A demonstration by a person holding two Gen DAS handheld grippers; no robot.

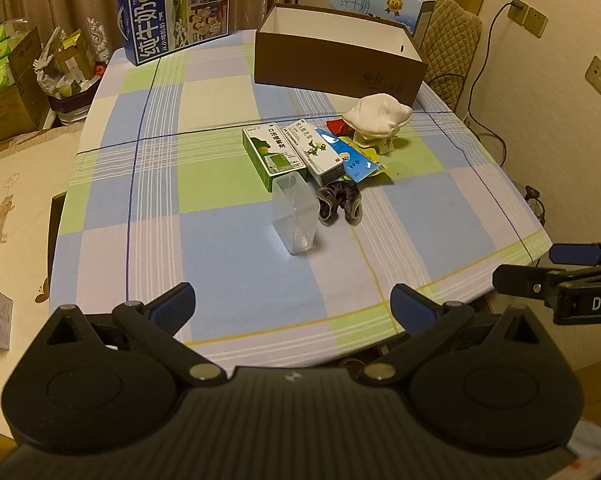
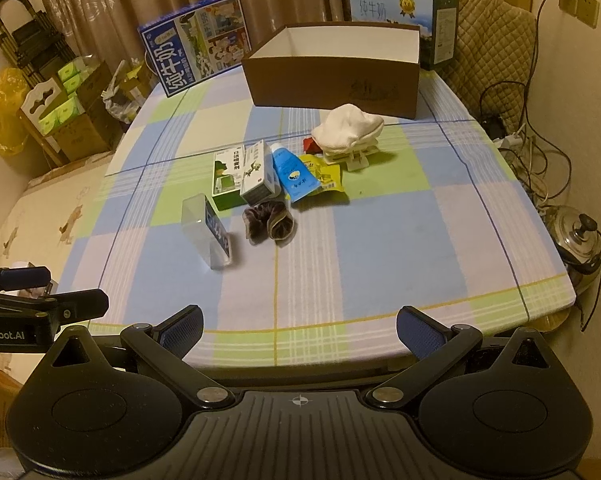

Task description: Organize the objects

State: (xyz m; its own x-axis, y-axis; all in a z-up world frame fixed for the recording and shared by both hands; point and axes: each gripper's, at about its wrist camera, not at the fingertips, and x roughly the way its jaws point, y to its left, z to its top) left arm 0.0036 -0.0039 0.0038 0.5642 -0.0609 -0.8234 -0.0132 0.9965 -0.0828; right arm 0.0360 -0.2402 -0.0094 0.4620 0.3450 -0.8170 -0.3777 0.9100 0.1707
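Note:
A heap of small objects lies mid-table: a green medicine box (image 1: 269,153) (image 2: 225,179), a white medicine box (image 1: 314,151) (image 2: 257,174), a blue tube (image 1: 346,155) (image 2: 290,171), a yellow packet (image 2: 327,173), a white cloth (image 1: 378,115) (image 2: 346,127) over a white clip (image 2: 354,157), a dark scrunchie (image 1: 338,202) (image 2: 269,222) and a clear plastic case (image 1: 295,213) (image 2: 206,232). An open brown cardboard box (image 1: 336,62) (image 2: 332,78) stands behind them. My left gripper (image 1: 292,306) and right gripper (image 2: 298,330) hover open over the near table edge, nothing between their fingers.
The table wears a checked cloth (image 1: 220,240). Two milk cartons stand at the back, a dark blue one (image 1: 176,10) (image 2: 198,42) and a pale one (image 1: 382,0) (image 2: 404,16). Boxes are stacked at the left (image 2: 66,120), a padded chair (image 2: 496,48), cables and a steel pot (image 2: 576,240) at the right.

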